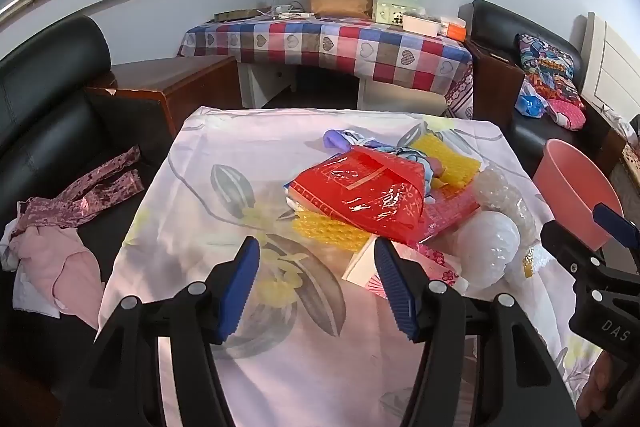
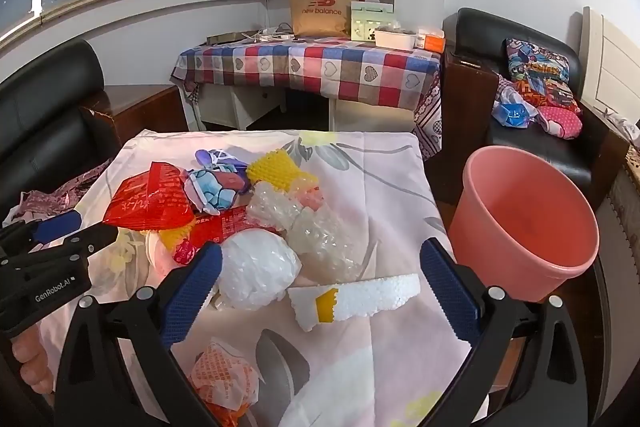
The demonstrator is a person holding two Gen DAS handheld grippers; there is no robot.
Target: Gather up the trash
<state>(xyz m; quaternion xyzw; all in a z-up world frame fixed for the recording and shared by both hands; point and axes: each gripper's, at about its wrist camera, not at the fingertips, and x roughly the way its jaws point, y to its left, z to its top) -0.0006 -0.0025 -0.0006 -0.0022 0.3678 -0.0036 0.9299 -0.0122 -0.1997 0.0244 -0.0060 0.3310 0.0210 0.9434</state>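
Nothing appears collected so far: the pink bucket point(image 2: 528, 223) is standing empty at about three o'clock of the bench point(image 2: 384, 163), just beside its edge. The trash pile point(image 2: 240, 211) is lying heaped mid-bench: a red wrapper point(image 2: 150, 201), bubble wrap point(image 2: 320, 235), a white bag ball point(image 2: 256, 269), a foam strip point(image 2: 356, 297) and a crumpled wrapper point(image 2: 224, 381) nearest at six o'clock. The left gripper point(image 1: 316, 283) and right gripper point(image 2: 320, 287) are both hovering spread, pinching nothing. The whole pile is waiting to be moved.
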